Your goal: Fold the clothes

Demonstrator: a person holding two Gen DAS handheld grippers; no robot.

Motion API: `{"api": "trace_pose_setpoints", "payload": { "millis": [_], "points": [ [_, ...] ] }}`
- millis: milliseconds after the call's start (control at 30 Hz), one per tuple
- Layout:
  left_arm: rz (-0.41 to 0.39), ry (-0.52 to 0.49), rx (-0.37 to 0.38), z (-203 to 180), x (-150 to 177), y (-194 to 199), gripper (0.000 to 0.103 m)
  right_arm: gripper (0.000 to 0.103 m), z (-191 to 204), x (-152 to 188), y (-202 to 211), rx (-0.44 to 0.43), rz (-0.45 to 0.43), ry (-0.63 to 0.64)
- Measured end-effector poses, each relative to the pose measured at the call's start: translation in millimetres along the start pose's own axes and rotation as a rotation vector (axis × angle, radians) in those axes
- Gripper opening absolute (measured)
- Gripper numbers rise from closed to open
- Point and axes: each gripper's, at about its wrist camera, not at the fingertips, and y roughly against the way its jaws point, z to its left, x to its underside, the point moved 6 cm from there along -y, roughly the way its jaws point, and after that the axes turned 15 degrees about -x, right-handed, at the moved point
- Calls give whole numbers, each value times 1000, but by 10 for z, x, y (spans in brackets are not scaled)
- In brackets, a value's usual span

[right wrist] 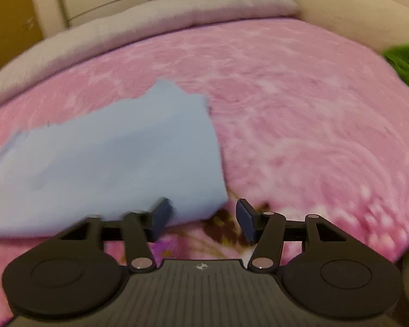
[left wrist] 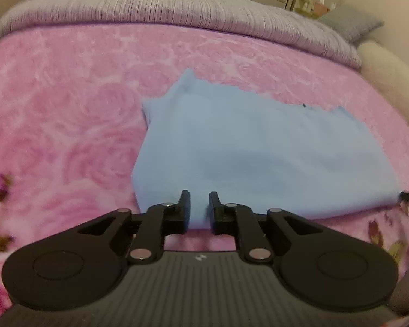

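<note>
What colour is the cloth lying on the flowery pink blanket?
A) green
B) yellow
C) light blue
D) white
C: the cloth spread on the pink blanket is light blue in both wrist views.

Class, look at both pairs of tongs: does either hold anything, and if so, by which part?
Left tongs pinch the blue cloth at its near edge. Right tongs are open around its near corner, gripping nothing.

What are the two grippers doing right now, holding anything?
Left gripper: nearly closed around the near edge of the blue cloth; a real pinch cannot be told.
Right gripper: open, holding nothing, at the cloth's corner.
</note>
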Motion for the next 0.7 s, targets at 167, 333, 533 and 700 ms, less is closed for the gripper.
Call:
{"api": "trace_pose_setpoints", "payload": {
  "millis": [167, 333, 533, 700],
  "points": [
    [-8, 3, -17, -33, 121, 427, 20, 60, 244, 111, 368, -31, 4, -3],
    [-9, 21, 0, -68, 289, 776, 24, 63, 413, 240, 585, -66, 26, -30],
    [-50, -17, -10, -188, 363, 1230, 30, 71, 641, 369, 919, -77, 26, -14],
    [-108, -44, -24, -264, 403, 1634, 34, 74, 849, 441, 1172, -104, -2, 15]
  ]
}}
